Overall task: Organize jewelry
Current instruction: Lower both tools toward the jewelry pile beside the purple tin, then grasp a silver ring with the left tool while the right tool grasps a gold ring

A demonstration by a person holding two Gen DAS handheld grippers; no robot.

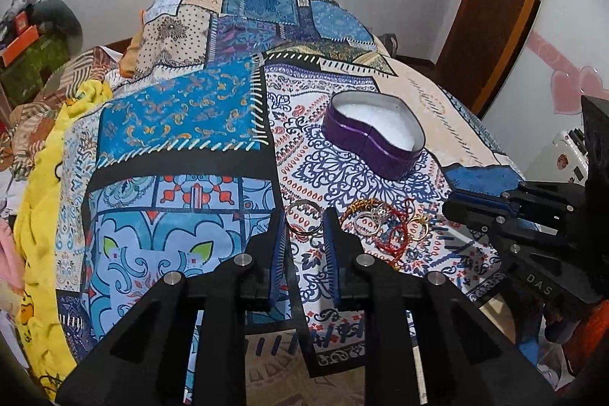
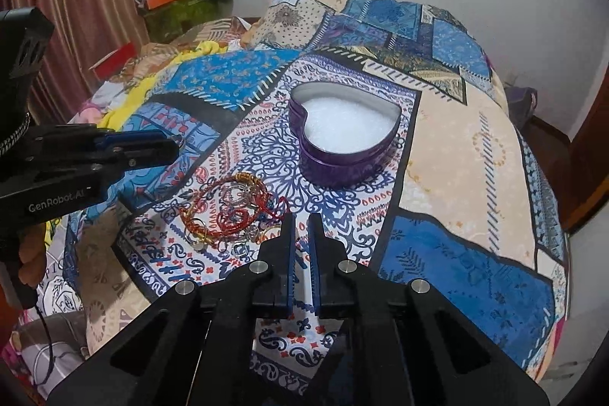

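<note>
Fingertips of the left gripper stand apart over the patchwork-print bedspread; a plain silver ring band lies flat on the cloth between and just beyond them, and whether the blue-lined pads touch it cannot be told. Fingertips of the right gripper are nearly together, with a narrow gap and nothing between them; they hover at the right edge of the jewelry pile.

Pile contents, just right of the silver band in the left wrist view:
- one gold-and-red beaded bangle;
- one silver ring with a stone cluster;
- one coiled red thread bracelet;
- one gold ring.

Several further small rings show in the right wrist view; their exact number cannot be told.

Beyond the pile stands one open purple heart-shaped tin with a white foam lining; no jewelry is visible inside. It sits on the white-and-navy paisley panel near the bedspread's middle, apart from the pile.

Legible markings: "DAS" on the right gripper body in the left wrist view; "GenRobot.AI" on the left gripper body in the right wrist view.
</note>
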